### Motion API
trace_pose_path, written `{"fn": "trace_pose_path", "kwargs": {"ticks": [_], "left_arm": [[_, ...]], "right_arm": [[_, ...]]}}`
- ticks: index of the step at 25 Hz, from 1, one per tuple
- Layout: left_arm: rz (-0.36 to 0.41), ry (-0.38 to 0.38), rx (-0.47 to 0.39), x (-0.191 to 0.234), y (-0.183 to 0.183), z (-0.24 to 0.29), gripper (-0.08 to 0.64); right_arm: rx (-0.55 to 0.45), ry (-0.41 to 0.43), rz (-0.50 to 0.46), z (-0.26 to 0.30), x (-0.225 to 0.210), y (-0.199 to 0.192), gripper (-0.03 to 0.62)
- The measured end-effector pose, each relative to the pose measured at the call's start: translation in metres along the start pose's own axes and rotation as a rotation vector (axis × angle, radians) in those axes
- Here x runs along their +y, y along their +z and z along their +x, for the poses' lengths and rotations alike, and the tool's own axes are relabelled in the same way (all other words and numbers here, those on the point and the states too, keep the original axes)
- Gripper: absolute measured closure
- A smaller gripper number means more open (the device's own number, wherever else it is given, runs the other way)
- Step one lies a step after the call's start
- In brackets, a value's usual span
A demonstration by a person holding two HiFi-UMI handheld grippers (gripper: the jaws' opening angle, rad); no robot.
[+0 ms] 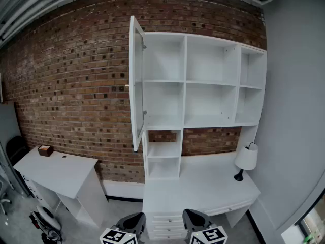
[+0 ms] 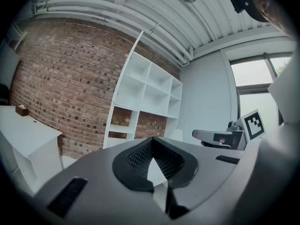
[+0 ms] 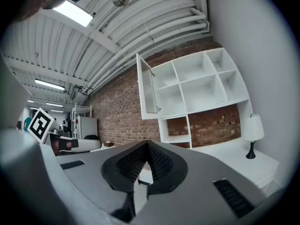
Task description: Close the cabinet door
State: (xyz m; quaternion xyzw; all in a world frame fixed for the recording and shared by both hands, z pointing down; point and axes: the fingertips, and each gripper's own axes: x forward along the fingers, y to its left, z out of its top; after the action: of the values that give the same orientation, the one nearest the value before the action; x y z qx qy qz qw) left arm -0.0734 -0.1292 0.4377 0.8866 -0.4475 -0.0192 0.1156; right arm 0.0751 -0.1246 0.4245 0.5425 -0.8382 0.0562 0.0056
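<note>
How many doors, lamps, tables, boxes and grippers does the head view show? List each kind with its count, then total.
Cabinet door: 1
Lamp: 1
Tables: 2 (desk, side table)
Box: 1
Grippers: 2 (left gripper, right gripper)
Total: 7

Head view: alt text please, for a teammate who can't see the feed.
A white cabinet door stands wide open at the left of a white shelf unit on a brick wall. Below is a white desk with a lamp; the left gripper and right gripper sit at the bottom edge, well short of the door.
</note>
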Motion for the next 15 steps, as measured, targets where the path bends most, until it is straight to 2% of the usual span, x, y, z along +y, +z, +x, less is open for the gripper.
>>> {"fn": "trace_pose_path", "kwargs": {"ticks": [15], "left_arm": [[0.0, -0.001, 0.002, -0.0026, -0.0008, 0.0018, 0.552]], "right_arm": [[-0.016, 0.008, 0.022, -0.0011, -0.0013, 0.0011, 0.566]]}}
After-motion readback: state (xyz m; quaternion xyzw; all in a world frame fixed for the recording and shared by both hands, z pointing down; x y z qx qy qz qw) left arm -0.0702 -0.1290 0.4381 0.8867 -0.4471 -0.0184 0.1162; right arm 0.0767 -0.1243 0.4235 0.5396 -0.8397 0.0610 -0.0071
